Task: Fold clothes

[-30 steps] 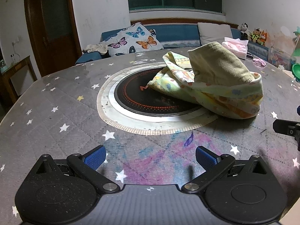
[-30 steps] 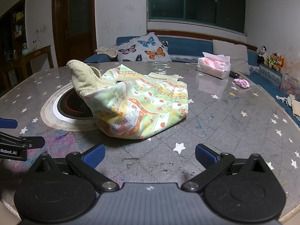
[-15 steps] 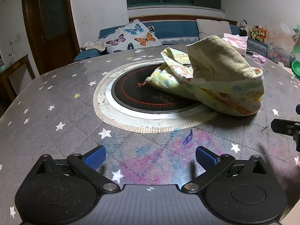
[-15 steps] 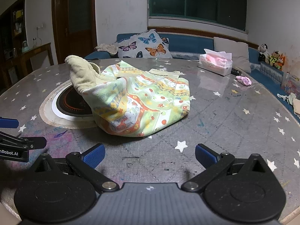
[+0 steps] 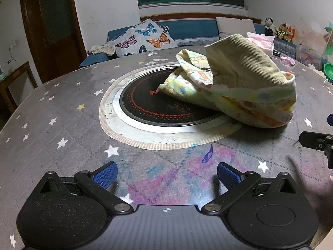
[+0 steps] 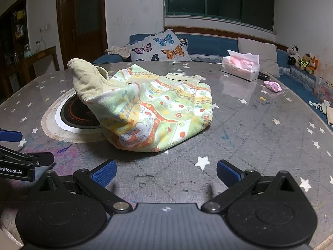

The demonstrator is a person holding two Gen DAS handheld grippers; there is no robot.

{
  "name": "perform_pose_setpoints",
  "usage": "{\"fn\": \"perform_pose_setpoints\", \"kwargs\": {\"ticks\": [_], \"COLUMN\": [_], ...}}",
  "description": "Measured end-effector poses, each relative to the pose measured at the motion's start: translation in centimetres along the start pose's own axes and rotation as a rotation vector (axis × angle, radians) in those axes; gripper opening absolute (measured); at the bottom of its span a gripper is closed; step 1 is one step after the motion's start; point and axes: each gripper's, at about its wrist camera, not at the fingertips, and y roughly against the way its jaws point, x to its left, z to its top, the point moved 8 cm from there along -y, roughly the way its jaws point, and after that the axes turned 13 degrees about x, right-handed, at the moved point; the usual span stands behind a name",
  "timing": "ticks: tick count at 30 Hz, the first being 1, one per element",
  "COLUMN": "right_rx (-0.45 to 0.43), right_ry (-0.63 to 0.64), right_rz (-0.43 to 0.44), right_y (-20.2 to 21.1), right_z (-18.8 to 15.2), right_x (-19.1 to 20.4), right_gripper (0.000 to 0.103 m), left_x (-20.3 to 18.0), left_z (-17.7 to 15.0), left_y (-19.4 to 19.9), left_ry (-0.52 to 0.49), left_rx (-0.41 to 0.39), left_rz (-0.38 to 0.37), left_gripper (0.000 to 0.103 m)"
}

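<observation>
Looking along my left gripper [image 5: 165, 176], spread wide with nothing in it, I see the garment [image 5: 239, 89] heaped on the surface [image 5: 52, 137], partly over the hotplate [image 5: 158, 104]. From my right gripper [image 6: 165, 175], likewise spread and bare, its near hem seems, I think, the edge to reach for first.

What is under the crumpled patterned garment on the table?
The crumpled patterned garment partly covers the round black cooktop and the grey star-print tablecloth. Anything else beneath it is hidden.
</observation>
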Motion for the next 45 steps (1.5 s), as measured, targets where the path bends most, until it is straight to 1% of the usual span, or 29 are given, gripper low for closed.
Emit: {"fn": "perform_pose_setpoints", "kwargs": {"ticks": [23,36,45], "right_rx": [0.026,0.038,0.045], "right_ry": [0.002,-0.003,-0.001], "right_rz": [0.011,0.010,-0.007], "right_y": [-1.1,-1.9,-2.0], "right_z": [0.8,1.5,2.3], "right_x": [0.0,-0.5,-1.9], "right_gripper": [0.103,0.103,0.103], "left_x": [-0.2,0.2,1.9], "left_z": [1.2,2.4,4.1], "left_y": [-1.3,-2.1,-2.6], "left_ry": [-0.016,-0.020,0.002], "left_rx": [0.031,0.038,0.035], "left_rz": [0.001,0.005,0.038], "left_gripper": [0.103,0.103,0.103]}}
